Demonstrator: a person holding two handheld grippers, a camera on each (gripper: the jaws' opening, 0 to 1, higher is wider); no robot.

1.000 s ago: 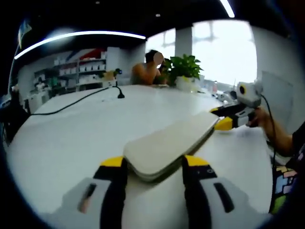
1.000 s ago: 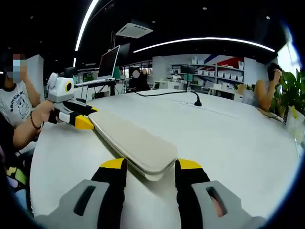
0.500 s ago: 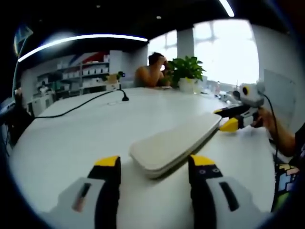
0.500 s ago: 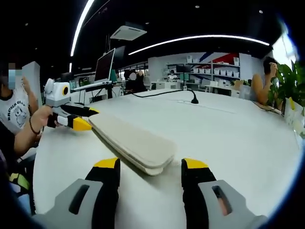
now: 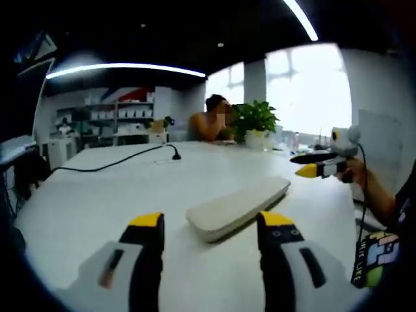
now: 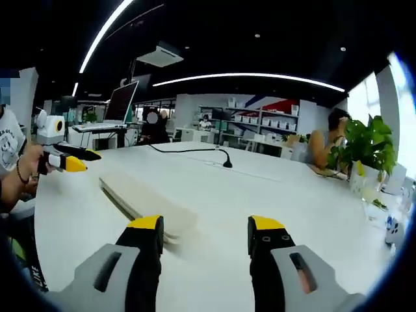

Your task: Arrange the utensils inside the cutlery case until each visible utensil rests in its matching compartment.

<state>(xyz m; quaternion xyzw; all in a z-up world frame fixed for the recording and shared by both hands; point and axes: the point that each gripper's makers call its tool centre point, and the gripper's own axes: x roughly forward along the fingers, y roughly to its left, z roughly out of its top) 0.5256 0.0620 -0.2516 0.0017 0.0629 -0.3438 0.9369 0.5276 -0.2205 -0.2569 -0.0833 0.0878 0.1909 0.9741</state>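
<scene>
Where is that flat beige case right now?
The closed cutlery case lies flat on the white table, just ahead of the left gripper; no gripper touches it.

Closed beige cutlery case (image 5: 237,207) flat on white table (image 5: 97,201)

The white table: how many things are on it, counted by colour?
Beige: 1, the closed cutlery case
Black: 1, the cable with its small stand
Green: 1, the potted plant at the far edge of the table
Total: 3
The two hand-held grippers, left and right, hover open and are not counted.
</scene>
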